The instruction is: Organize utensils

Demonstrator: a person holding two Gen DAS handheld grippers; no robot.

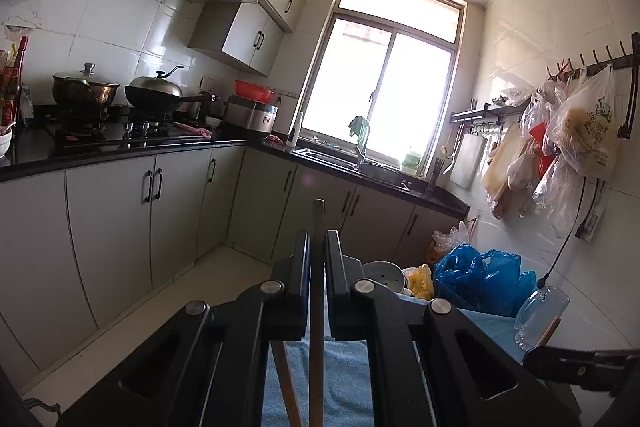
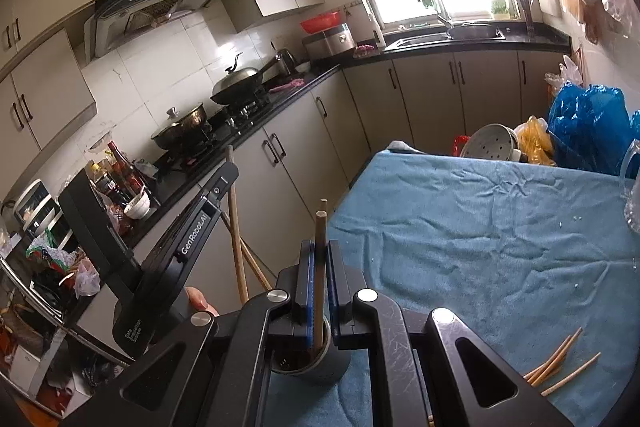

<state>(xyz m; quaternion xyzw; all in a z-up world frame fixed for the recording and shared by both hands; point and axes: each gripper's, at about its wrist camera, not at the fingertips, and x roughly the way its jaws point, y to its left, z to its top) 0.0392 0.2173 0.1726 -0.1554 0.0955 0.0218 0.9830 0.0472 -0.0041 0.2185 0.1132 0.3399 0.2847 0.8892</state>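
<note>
My left gripper (image 1: 318, 239) is shut on a wooden chopstick (image 1: 318, 219) that stands upright between its fingers; a second stick (image 1: 286, 379) slants below the jaws. In the right wrist view, the left gripper (image 2: 224, 179) hangs off the table's left edge, its two sticks (image 2: 237, 227) crossing. My right gripper (image 2: 319, 247) is shut on a pair of chopsticks (image 2: 320, 227). Their lower ends reach into a grey round holder (image 2: 320, 367) on the blue towel (image 2: 480, 235). Several loose chopsticks (image 2: 560, 359) lie on the towel at the lower right.
A glass mug (image 2: 632, 187) stands at the table's right edge. Blue plastic bags (image 2: 584, 123), a yellow bag and a white perforated bowl (image 2: 490, 143) crowd the far end. Black counters with stove, pots and sink run along the left and back walls.
</note>
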